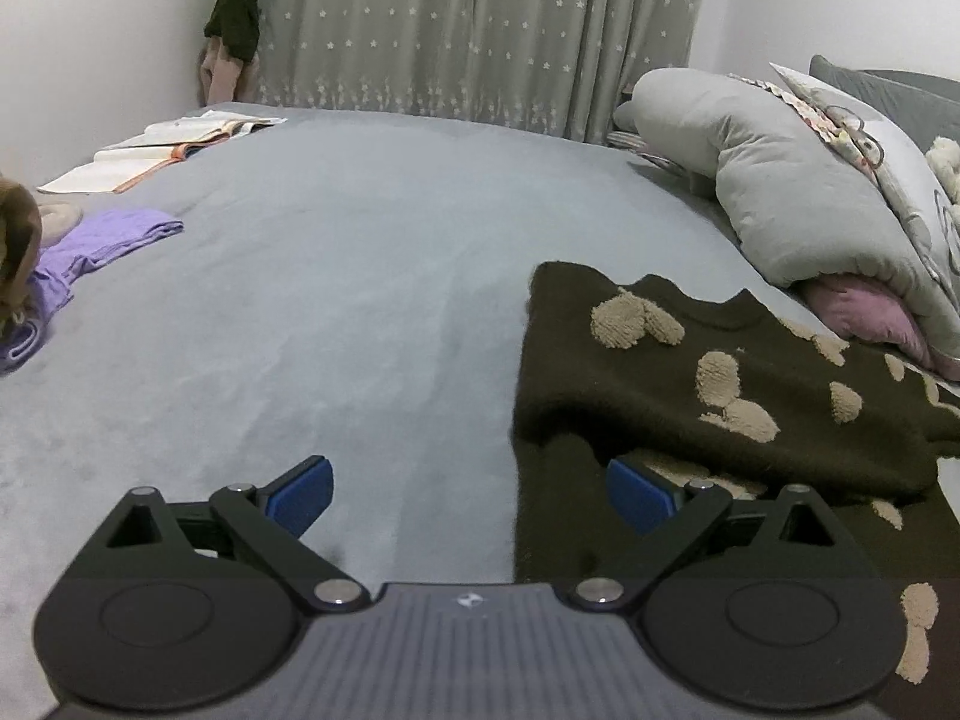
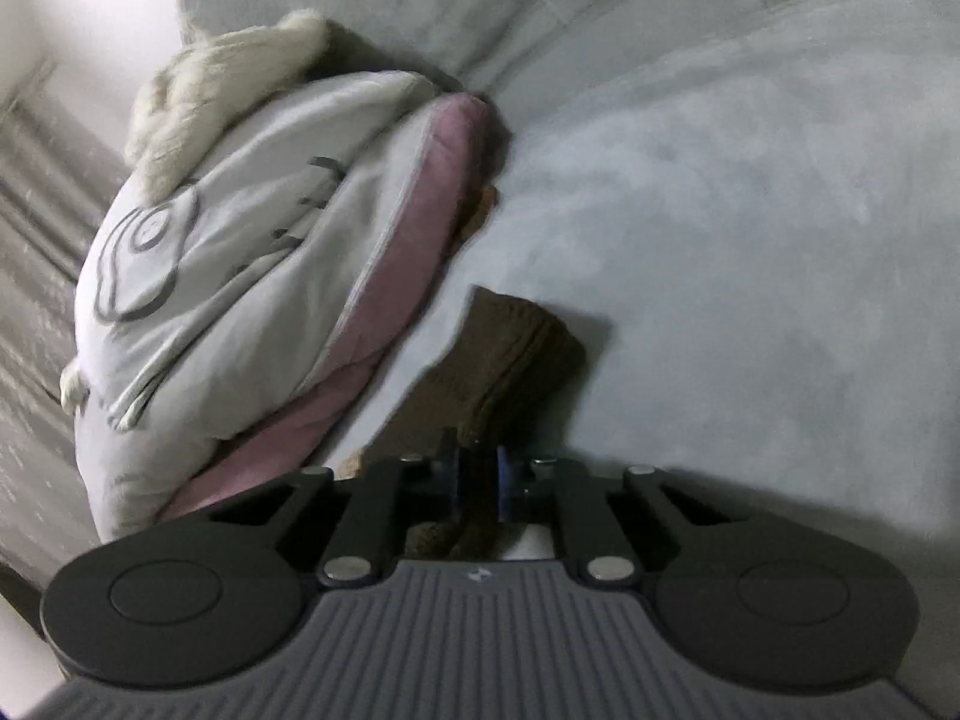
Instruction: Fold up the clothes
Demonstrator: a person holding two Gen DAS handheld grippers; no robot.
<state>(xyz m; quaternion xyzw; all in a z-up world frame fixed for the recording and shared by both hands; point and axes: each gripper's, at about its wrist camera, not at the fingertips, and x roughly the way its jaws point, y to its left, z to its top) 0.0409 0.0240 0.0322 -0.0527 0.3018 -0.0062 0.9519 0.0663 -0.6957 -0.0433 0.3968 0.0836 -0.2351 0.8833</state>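
A dark brown sweater (image 1: 690, 384) with beige fuzzy patches lies on the grey bed, at the right of the left wrist view, partly folded over itself. My left gripper (image 1: 471, 495) hovers open at the sweater's left edge; its right blue pad is over the fabric and its left pad over bare sheet, with nothing pinched. In the tilted right wrist view my right gripper (image 2: 478, 477) is shut on a ribbed end of the brown sweater (image 2: 510, 354), which stretches away from the pads beside the pillows.
Grey and pink pillows (image 1: 798, 204) are piled at the right, also the pillows (image 2: 240, 276) in the right wrist view with a white plush toy (image 2: 228, 90). A purple garment (image 1: 90, 252) and open books (image 1: 162, 150) lie far left. Star-print curtain (image 1: 474, 30) behind the grey bedsheet (image 1: 336, 300).
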